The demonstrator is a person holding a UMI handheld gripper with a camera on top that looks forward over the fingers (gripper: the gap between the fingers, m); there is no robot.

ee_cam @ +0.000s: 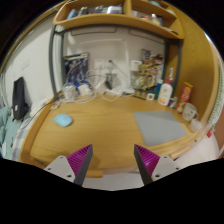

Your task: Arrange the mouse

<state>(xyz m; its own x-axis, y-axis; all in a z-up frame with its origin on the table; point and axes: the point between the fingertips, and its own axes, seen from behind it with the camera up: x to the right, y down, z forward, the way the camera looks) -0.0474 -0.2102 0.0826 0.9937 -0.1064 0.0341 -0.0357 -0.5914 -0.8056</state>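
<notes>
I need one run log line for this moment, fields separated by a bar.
hand-held gripper: open, empty | above wooden desk | grey mouse pad: ahead, right | mouse: not seen

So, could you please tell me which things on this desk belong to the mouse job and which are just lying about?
For the job: light-blue object, probably the mouse; grey mat; gripper, open, holding nothing.
Lying about: back-of-desk clutter; bottles; shelf.

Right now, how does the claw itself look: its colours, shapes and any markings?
The claw has two dark, wedge-shaped fingers that taper to points. Each bears a bright magenta pad with fine ridged stripes on its inner face. Paler grey parts sit at the fingers' bases. No cable, lettering or sleeve shows.
</notes>
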